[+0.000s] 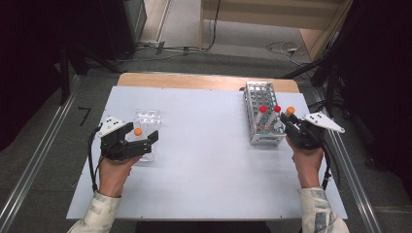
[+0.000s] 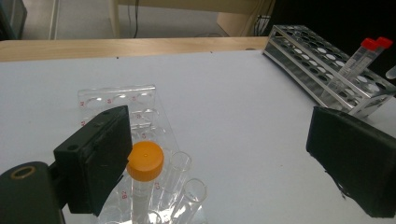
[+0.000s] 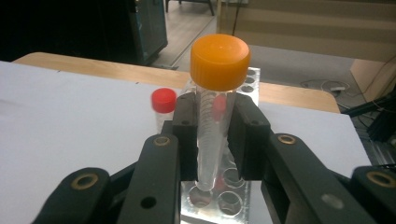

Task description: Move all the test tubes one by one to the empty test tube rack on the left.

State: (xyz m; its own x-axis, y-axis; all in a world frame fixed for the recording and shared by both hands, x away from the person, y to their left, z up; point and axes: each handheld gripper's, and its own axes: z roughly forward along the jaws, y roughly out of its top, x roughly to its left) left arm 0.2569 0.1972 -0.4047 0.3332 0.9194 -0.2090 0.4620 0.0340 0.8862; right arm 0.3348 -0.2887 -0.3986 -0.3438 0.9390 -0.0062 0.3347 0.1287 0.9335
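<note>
**Orange-capped tube clamped by the right gripper at the metal rack**

I see a pale surface [image 1: 209, 160] with a strip of bare wood along its far edge, standing on grey floor. Metal rails run along the floor on both sides, cables lie beyond the far edge, and dark equipment stands at the left and right of the room.

My right gripper [image 3: 212, 135] has its jaws pressed onto a clear tube with an orange cap [image 3: 219, 60], held upright with its lower end above the metal rack [image 1: 262, 119]. In the high view that rack sits near the surface's right edge, and my right gripper is just beside its near right corner. Two red-capped tubes [image 1: 270, 109] stand in the rack.

My left gripper [image 1: 140, 138] has its jaws wide apart, straddling the near end of a clear plastic rack [image 2: 116, 100] on the left part of the surface. A second orange-capped tube [image 2: 144, 161] stands in that rack between the jaws, close to the left jaw; I cannot tell whether it touches. Two uncapped clear tubes [image 2: 187, 196] stand just beside it.

The broad middle of the surface between the two racks is open, as is the near strip in front of my forearms. The right side is tight: rack, gripper and edge lie close together.
</note>
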